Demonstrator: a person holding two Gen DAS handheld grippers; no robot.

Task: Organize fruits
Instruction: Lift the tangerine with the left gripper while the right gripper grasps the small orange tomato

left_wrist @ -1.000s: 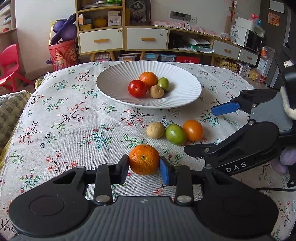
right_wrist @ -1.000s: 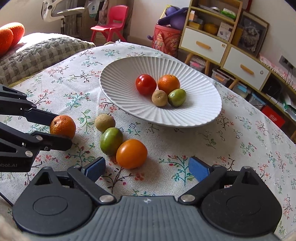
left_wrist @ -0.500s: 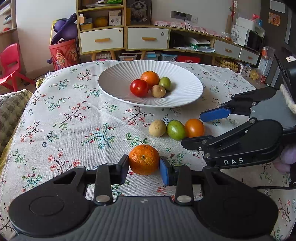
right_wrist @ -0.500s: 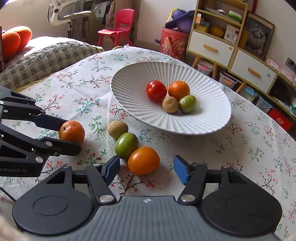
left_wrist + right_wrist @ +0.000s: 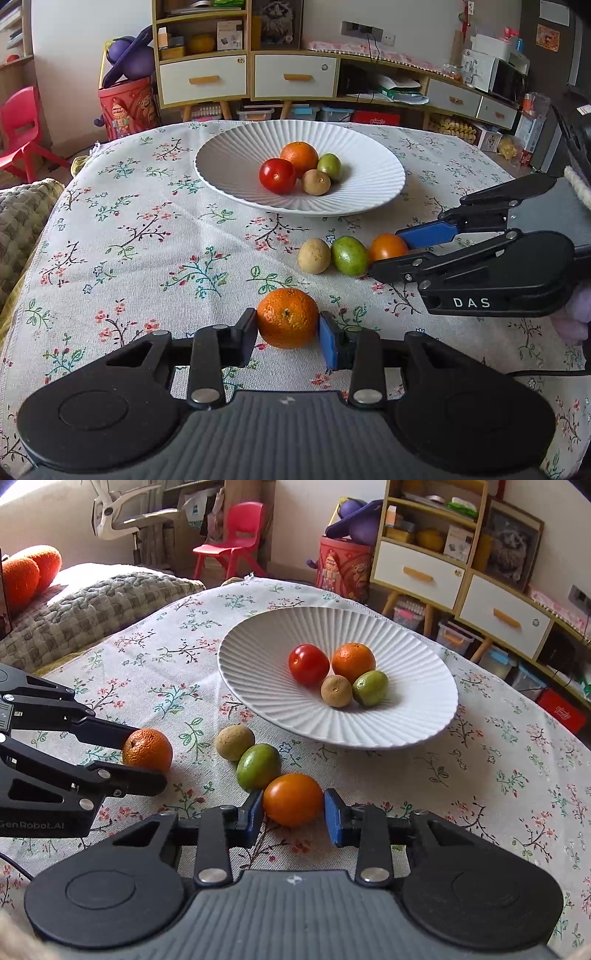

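left hand-held gripper (image 5: 288,334) pinching mandarin (image 5: 287,318) – right hand-held gripper (image 5: 293,814) closing around orange tomato (image 5: 293,804)

a red plastic chair (image 5: 236,535) stands beyond the floral tablecloth (image 5: 140,236) (white-drawered shelf unit (image 5: 251,74) behind).

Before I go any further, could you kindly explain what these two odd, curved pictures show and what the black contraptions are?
They are hand-held tongs, one in each of a person's hands, each with a wide-angle camera looking along its fingers. One picture is from the left tongs, the other from the right tongs. On the flowered tablecloth stands a white plate holding four small fruits. Four more lie on the cloth. The left tongs are shut on a mandarin. The right tongs are closing around an orange tomato, pads at its sides. Beside it lie a green fruit and a tan fruit.
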